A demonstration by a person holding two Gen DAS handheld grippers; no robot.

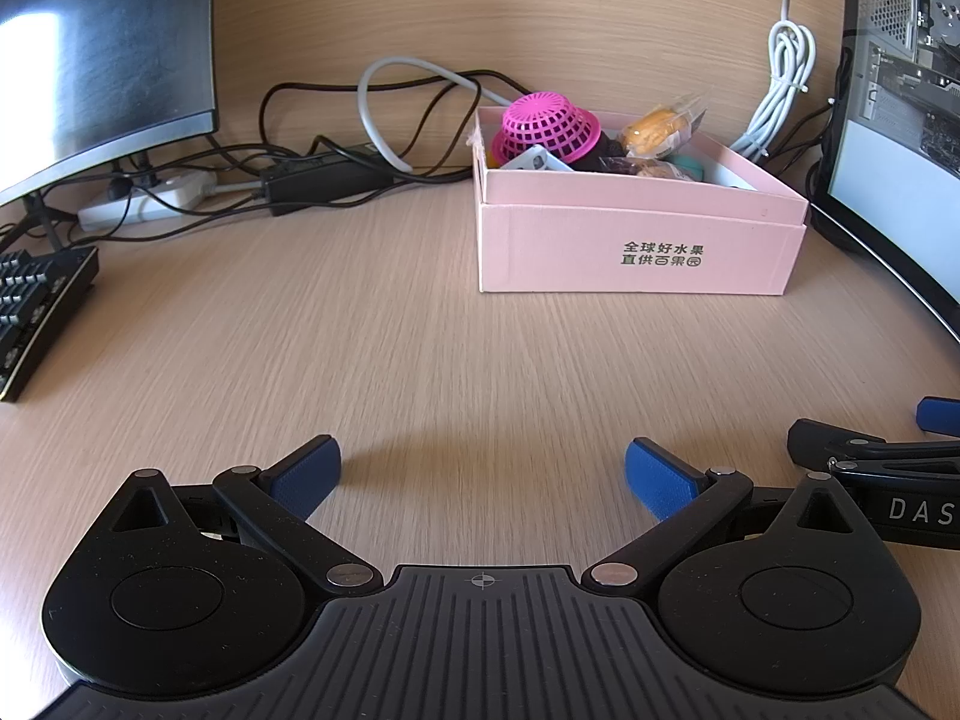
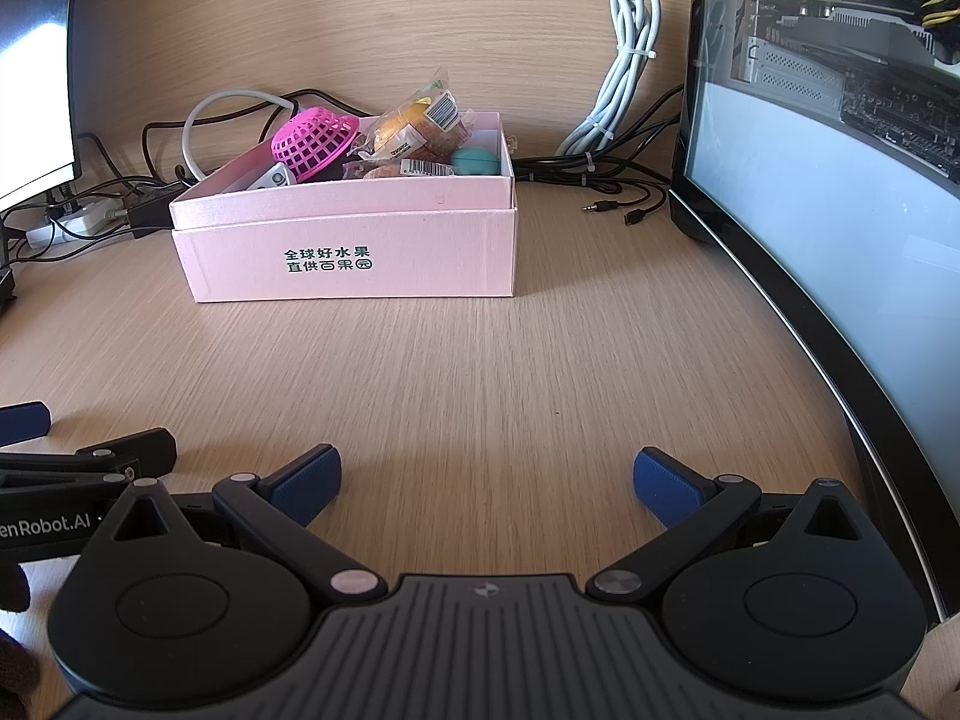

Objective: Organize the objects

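Note:
A pink cardboard box stands on the wooden desk toward the back. In it lie a magenta mesh basket upside down, wrapped pastries, a teal round object and a small white-grey item. My left gripper is open and empty, low over the desk in front of the box. My right gripper is open and empty, beside the left one, also short of the box.
A monitor and keyboard are at the left. A second curved monitor runs along the right. A power strip, black adapter and cables lie behind the box. Loose plugs lie right of it.

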